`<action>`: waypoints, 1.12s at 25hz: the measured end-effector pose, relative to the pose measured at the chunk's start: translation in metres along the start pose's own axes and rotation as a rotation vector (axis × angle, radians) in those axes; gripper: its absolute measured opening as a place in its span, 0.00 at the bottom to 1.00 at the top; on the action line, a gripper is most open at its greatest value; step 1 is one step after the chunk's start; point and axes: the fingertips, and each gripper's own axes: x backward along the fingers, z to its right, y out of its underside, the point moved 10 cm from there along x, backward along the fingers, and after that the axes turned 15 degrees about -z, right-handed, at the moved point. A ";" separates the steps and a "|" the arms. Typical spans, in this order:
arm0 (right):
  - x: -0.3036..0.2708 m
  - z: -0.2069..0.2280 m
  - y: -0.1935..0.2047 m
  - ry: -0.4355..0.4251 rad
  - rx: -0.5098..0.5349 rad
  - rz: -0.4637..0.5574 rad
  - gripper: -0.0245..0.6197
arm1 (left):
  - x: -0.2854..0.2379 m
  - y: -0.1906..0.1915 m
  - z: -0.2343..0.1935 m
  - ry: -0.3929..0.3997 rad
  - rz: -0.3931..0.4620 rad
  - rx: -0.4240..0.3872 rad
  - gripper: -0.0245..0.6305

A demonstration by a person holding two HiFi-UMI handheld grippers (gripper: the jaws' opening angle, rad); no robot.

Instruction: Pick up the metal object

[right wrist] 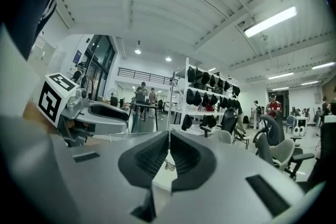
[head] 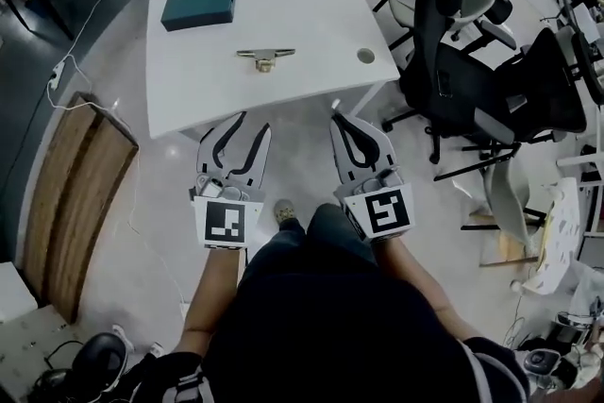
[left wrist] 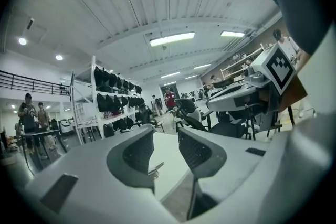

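Metal object (head: pixel 265 58) and teal box (head: pixel 198 5) on white table (head: pixel 311 14), left tool (head: pixel 250 127) open, empty, right tool (head: pixel 338 123) closed, empty, bag shelves (left wrist: pixel 113 102) only in gripper views

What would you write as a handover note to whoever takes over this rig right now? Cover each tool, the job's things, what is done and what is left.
Left tool: jaws apart, nothing between them, at the near edge of the white table.
Right tool: jaws together, empty, beside it at the same edge.
Small T-shaped metal object: lies flat mid-table, ahead of both tools, untouched. A dark teal rectangular box sits near the far left corner.
Done: nothing picked up yet.
Left: reach forward, probably with the open left tool, close on the metal object and lift it.
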 end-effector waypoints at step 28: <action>-0.251 0.136 -0.031 -0.315 0.074 -0.009 0.08 | -0.198 -0.006 -0.083 -0.177 -0.213 0.111 0.23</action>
